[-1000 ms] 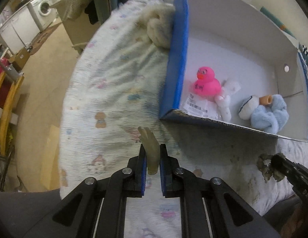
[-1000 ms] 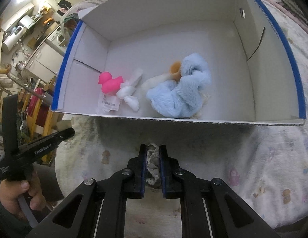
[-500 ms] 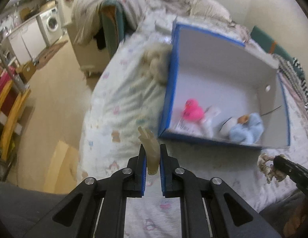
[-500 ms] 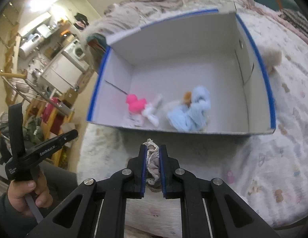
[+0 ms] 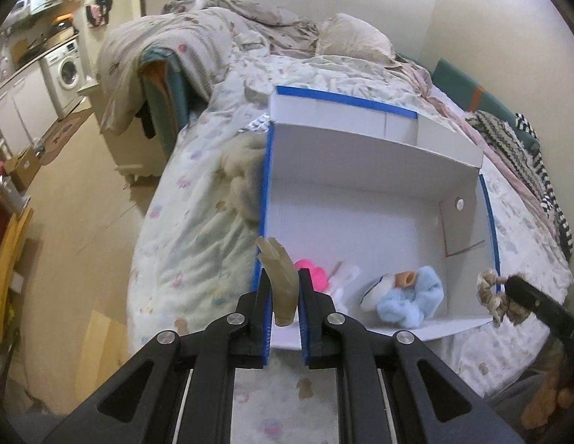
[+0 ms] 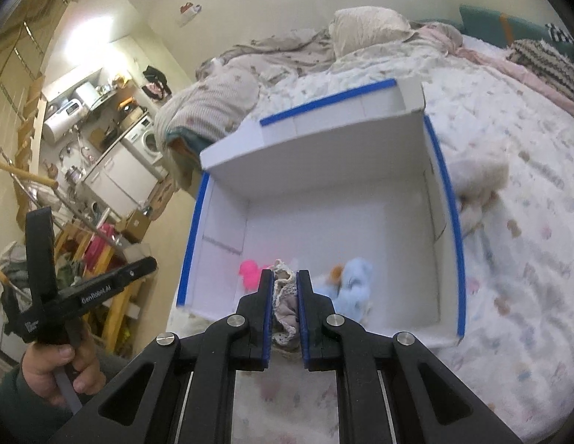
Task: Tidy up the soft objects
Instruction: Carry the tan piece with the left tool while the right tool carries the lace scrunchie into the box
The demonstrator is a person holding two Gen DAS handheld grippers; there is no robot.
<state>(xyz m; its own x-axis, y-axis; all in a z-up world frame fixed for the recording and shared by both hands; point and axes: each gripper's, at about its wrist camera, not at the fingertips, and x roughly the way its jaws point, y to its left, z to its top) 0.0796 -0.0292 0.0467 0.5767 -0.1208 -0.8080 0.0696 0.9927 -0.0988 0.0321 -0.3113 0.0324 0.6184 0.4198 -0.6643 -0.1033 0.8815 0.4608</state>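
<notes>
The box (image 5: 364, 222) on the bed already has a pink duck (image 5: 316, 273) and a blue toy (image 5: 412, 296) inside. The left gripper (image 5: 283, 292) squeezes a tan toy (image 5: 281, 277), and the right gripper (image 6: 285, 296) squeezes a scrunchie (image 6: 285, 296). Both look ready to go in next, and a fluffy toy (image 5: 239, 174) waits beside the box.

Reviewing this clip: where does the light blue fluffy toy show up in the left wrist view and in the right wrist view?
Left wrist: the light blue fluffy toy lies on the box floor, lower right of centre, right of the left gripper.
Right wrist: the same toy lies just right of the right gripper, near the box's front wall.
Shared landmark: the pink duck, left of the toy in both.
</notes>
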